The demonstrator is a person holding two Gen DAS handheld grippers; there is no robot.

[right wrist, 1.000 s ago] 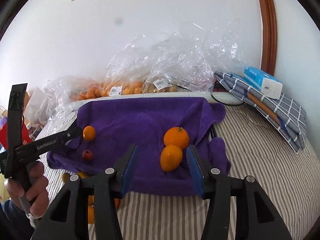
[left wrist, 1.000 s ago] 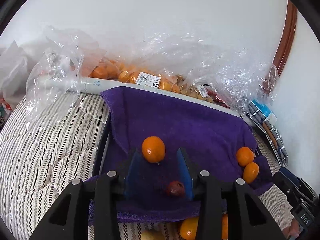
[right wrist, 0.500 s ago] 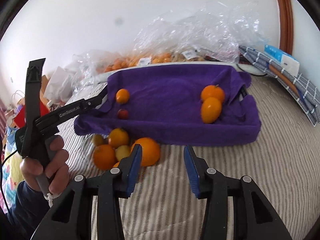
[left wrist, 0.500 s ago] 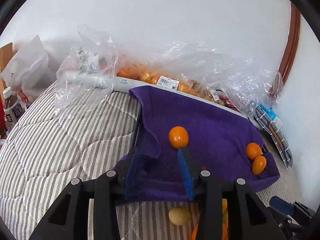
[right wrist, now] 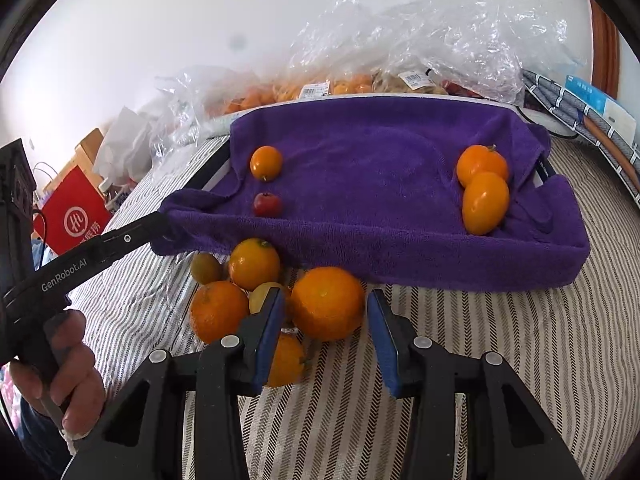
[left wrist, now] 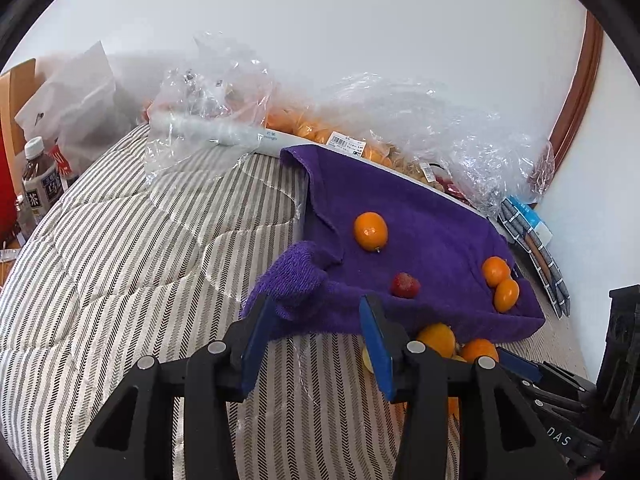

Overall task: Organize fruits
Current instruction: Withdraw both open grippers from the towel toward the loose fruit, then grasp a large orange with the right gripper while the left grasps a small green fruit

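Observation:
A purple towel-lined tray (right wrist: 400, 132) lies on the striped bed. On it are a small orange (right wrist: 266, 163) and a small red fruit (right wrist: 267, 204) at the left, and two oranges (right wrist: 482, 184) at the right. A heap of loose fruit lies before the tray. My right gripper (right wrist: 326, 320) is open with a large orange (right wrist: 327, 303) between its fingers, not clamped. My left gripper (left wrist: 316, 328) is open and empty at the tray's near left corner (left wrist: 292, 276); it also shows in the right wrist view (right wrist: 160, 220).
Clear plastic bags of fruit (right wrist: 360, 76) line the wall behind the tray. A folded checked cloth and blue box (right wrist: 592, 100) lie at the right. A bottle (left wrist: 38, 184) and red bag (right wrist: 76, 212) stand beside the bed at the left.
My left gripper drew back from over the tray to its near left corner. My right gripper dropped from the tray's right oranges to the loose heap, around the large orange.

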